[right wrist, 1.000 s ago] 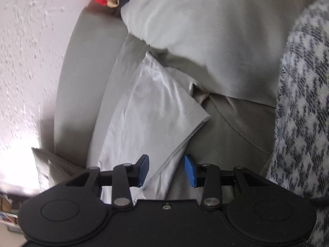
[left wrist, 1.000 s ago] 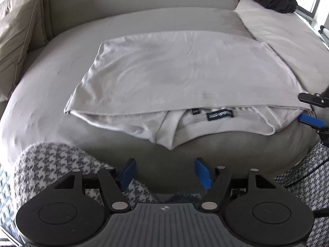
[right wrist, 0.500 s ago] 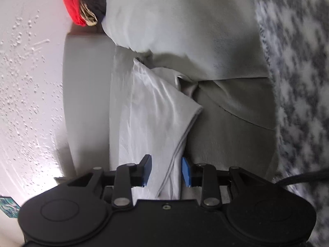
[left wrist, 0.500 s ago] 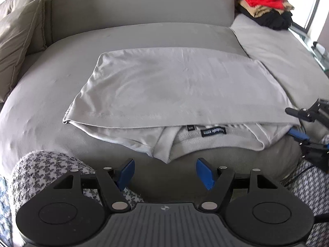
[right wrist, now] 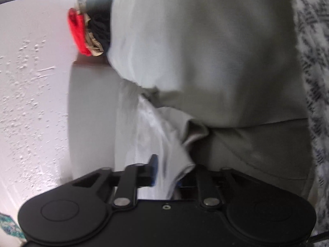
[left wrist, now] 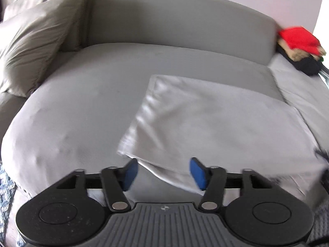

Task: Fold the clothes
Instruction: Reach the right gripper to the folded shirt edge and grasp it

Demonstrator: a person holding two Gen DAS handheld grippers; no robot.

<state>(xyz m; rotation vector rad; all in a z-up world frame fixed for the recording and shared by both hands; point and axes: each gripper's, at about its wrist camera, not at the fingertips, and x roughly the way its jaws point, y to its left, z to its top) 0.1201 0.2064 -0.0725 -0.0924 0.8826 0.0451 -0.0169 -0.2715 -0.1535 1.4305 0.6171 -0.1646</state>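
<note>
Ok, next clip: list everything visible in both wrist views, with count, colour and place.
shirt: one, light grey, folded on the sofa seat
sofa: one, grey, fills both views
pillows: two, beige, sofa's left end
clothes pile: one, red over tan and black, far right
wall: white, textured
left gripper: blue pads astride the shirt's near corner, closing, not pressing
right gripper: closing on the shirt's edge

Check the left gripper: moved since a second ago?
Yes. The left gripper has swung left and in toward the sofa: the light grey folded T-shirt's near-left corner now sits between its jaws, which have been closing.
</note>
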